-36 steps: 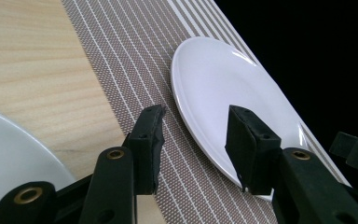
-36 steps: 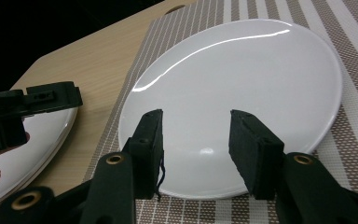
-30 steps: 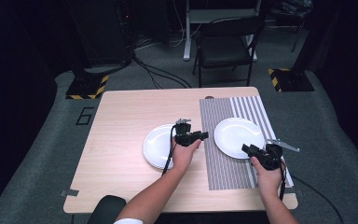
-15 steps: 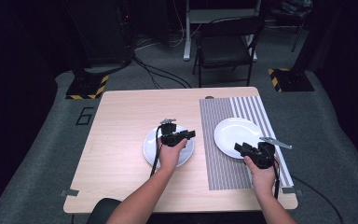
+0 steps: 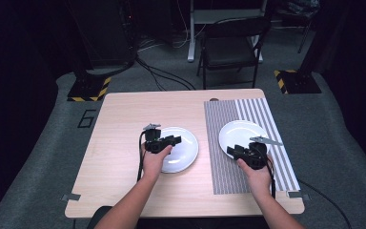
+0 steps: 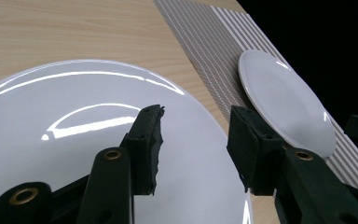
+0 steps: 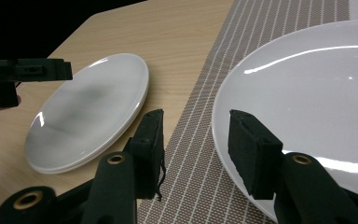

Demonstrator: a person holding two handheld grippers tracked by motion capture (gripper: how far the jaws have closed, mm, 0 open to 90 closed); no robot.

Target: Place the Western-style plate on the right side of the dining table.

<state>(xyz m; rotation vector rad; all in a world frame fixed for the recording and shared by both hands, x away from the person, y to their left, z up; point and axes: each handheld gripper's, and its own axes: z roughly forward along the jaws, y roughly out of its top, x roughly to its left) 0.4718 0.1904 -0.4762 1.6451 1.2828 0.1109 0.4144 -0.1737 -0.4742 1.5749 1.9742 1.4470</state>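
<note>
Two white plates are on the wooden table (image 5: 119, 124). The left plate (image 5: 181, 151) (image 6: 65, 140) (image 7: 93, 107) rests on bare wood. My left gripper (image 5: 171, 140) (image 6: 196, 140) hovers open just above its surface, with nothing between the jaws. The right plate (image 5: 240, 133) (image 7: 317, 88) (image 6: 284, 100) lies on a grey striped placemat (image 5: 219, 143) (image 7: 261, 28) (image 6: 205, 42). My right gripper (image 5: 233, 151) (image 7: 196, 144) is open at that plate's near-left rim, one jaw over the mat and one over the plate's edge.
A black folding chair (image 5: 228, 47) stands beyond the table's far edge, with cables on the floor (image 5: 162, 76) near it. Bare wood stretches left of the left plate and along the front edge. In the right gripper view the left gripper (image 7: 23, 70) is at the far left.
My left gripper has moved left from the placemat's edge to over the left plate. The right gripper has shifted slightly left along the right plate's rim. Both stayed open.
</note>
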